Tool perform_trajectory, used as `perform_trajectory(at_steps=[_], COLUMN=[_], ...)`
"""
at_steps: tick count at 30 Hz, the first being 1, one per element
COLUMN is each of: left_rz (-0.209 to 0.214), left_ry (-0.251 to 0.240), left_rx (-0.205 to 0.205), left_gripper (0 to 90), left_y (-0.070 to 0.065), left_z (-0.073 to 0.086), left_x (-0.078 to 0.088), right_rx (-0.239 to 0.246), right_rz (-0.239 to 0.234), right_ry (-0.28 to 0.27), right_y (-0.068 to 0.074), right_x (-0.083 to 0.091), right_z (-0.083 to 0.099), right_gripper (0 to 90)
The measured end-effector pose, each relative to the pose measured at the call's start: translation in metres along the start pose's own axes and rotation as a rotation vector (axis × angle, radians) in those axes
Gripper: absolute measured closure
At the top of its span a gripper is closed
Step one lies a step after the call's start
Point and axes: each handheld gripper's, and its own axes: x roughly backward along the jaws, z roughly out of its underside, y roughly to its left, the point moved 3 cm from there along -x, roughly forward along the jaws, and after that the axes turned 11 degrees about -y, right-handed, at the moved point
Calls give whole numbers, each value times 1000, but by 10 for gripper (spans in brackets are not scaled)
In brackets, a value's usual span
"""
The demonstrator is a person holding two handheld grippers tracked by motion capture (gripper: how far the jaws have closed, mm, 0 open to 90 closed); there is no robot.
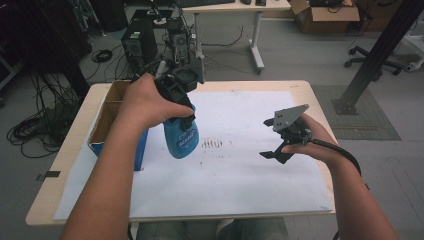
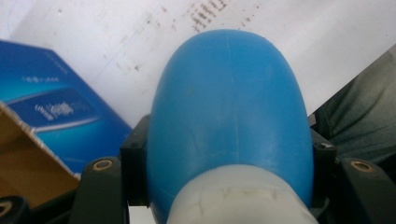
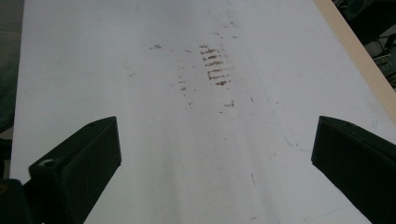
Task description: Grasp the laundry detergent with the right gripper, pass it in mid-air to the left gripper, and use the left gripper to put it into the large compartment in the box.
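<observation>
Gripping a smooth, rounded blue plastic bottle [image 1: 181, 137] near its white neck, the left gripper [image 1: 183, 120] is holding it above the white paper sheet [image 1: 240, 185], beside the open blue cardboard box [image 1: 102, 135]. Its slick, curved sides could be slipping between the jaws or clipping the box wall, while the right gripper [image 1: 272, 152] is hanging open and empty.

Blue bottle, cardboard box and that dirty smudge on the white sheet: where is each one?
blue bottle [image 2: 229, 107]: left gripper view, on its rounded blue body.
cardboard box [image 1: 102, 125]: high view, on its brown inner wall.
brown smudge [image 3: 215, 65]: right gripper view, on the striped marks.
</observation>
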Motion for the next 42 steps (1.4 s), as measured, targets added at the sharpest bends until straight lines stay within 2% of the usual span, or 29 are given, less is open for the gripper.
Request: perform_trajectory(at_steps=[1,5,13,15,17,18,19,21,23,24,26,28,30,35,42], left_rz=[-1,-10,-42,-46,-55,-63,-63,-77,-88,-95,-96,-104,-109,-117,-127], left_ry=[-3,-7,-28,-31,-29,-33,-33,-40,-41,-54,-57,-66,-66,-77,-84], left_rx=[18,43,137,150,171,197,197,233,250,278,291,320,330,388,436], left_gripper=[382,382,382,382,382,382,382,382,382,382,382,382,382,382,382], left_y=[2,8,35,38,45,53,53,60,66,73,76,86,91,110,124], left_z=[0,0,1,1,2,3,3,6,8,10,12,17,19,29,36], left_x=[2,10,39,43,50,57,57,65,72,80,83,93,97,113,127], right_rx=[-4,-2,-5,-7,-7,-7,-8,-10,-8,-12,-10,-9,-9,-7,-7], right_rz=[2,3,1,1,0,-1,-3,-5,-5,-10,-9,-11,-10,-12,-15], right_ry=[3,14,25,28,30,32,35,38,39,47,53,67,68,74,81], right_y=[-1,-3,-6,-6,-7,-8,-9,-9,-11,-12,-13,-14,-15,-18,-18], right_x=[0,1,4,3,3,3,4,4,5,6,6,7,7,8,6], right_z=[0,1,4,5,6,7,8,8,9,10,10,10,10,8,8], right_gripper=[17,17,18,18,19,19,18,18,19,19,19,20,20,20,20])
